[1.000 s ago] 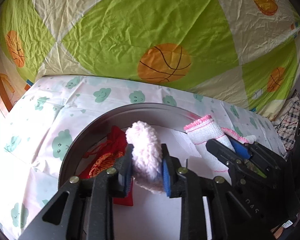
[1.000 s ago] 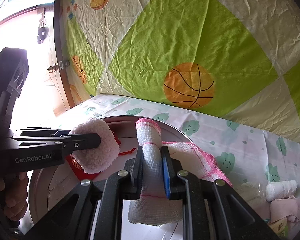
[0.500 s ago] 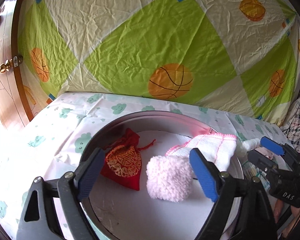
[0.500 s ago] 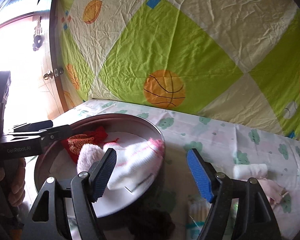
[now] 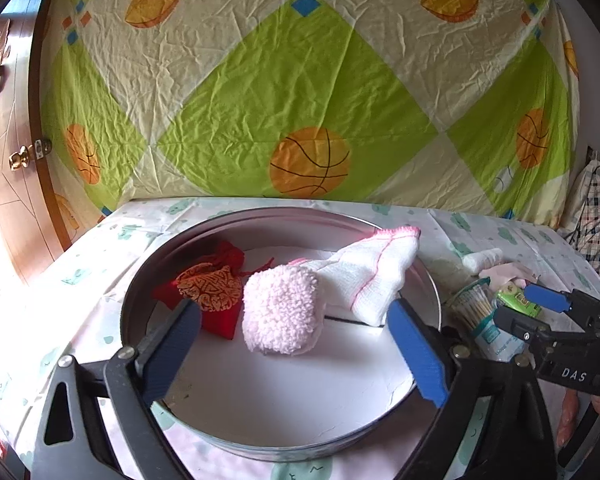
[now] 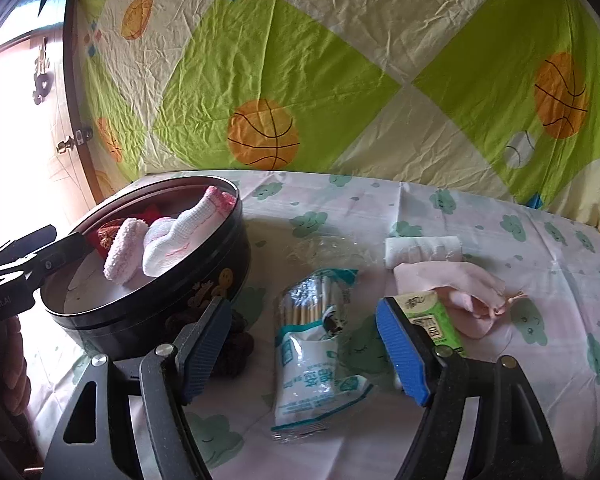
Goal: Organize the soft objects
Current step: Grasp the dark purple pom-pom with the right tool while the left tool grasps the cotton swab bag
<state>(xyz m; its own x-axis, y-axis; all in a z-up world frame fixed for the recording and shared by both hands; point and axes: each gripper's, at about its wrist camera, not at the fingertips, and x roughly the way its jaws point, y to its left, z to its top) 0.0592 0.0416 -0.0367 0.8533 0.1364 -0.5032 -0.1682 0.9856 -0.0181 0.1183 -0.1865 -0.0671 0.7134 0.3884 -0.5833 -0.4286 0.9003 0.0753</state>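
Observation:
A round metal tin (image 5: 430, 280) (image 6: 148, 312) holds a fluffy pink pad (image 5: 280, 314) (image 6: 122, 248), a white cloth with pink edging (image 5: 374, 270) (image 6: 180, 236) and a red pouch (image 5: 208, 294). My left gripper (image 5: 296, 354) is open and empty, just in front of the pad. My right gripper (image 6: 302, 354) is open and empty over a pack of cotton swabs (image 6: 314, 344), right of the tin. A rolled white cloth (image 6: 422, 250) and a pink pouch (image 6: 460, 292) lie on the table further right.
A green tissue packet (image 6: 432, 322) lies by my right fingertip. A dark knitted thing (image 6: 232, 344) lies against the tin's front. A patterned sheet (image 5: 300, 100) hangs behind the table, a wooden door (image 5: 8, 184) at left.
Both grippers opened, leaving the pink pad and the white cloth in the tin, and drew back. The right gripper moved right, over the swab pack.

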